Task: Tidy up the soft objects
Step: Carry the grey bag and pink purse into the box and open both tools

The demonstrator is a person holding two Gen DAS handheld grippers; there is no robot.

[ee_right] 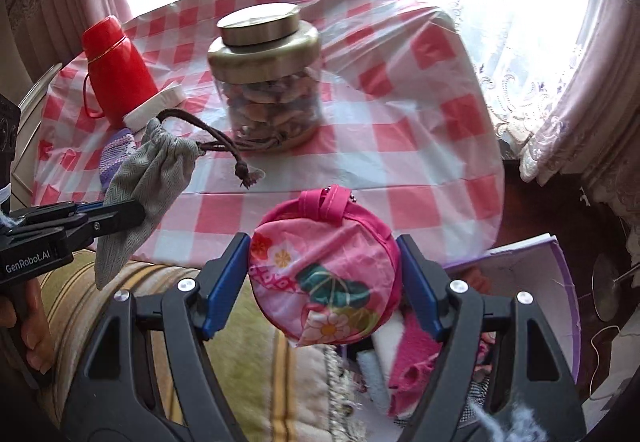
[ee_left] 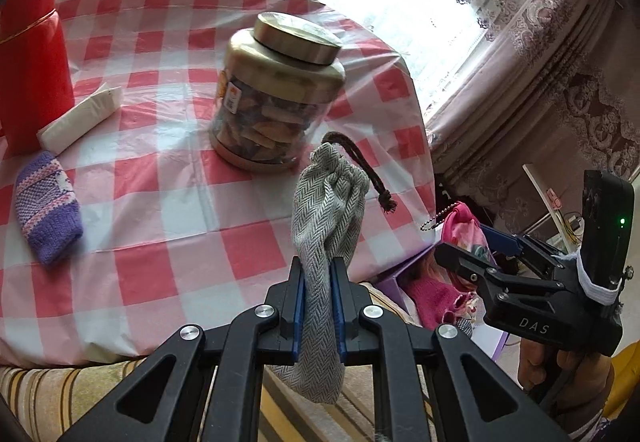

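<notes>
Both hands are loaded here. The left gripper [ee_left: 318, 306] has its fingers nearly closed, pinching the grey drawstring pouch [ee_left: 328, 210] by its lower half, so the gathered neck and brown cord [ee_left: 352, 158] stand up and out, clear of the grip. The right gripper [ee_right: 324, 282] stands wide, fingers spread to either side of the round pink floral pouch [ee_right: 326, 274] and pressing its edges: a flat disc like that needs a broad hold across its width. Its pink loop handle [ee_right: 326, 202] points away from the camera.

Both pouches are off the surface, carried near the front edge of the checked tablecloth [ee_right: 400, 170]. Below the pink one sits a purple box [ee_right: 560, 282] with pink and white soft items already in it, probably the collecting place. My guess is both loads are travelling to or from it, though which way I cannot tell.

Lying on the cloth: a purple knitted piece [ee_left: 46, 206], a white tissue pack [ee_left: 80, 118], a red flask [ee_right: 118, 70] and a gold-lidded jar [ee_right: 268, 78]. The knitted piece looks like 1 more soft item to sort.
</notes>
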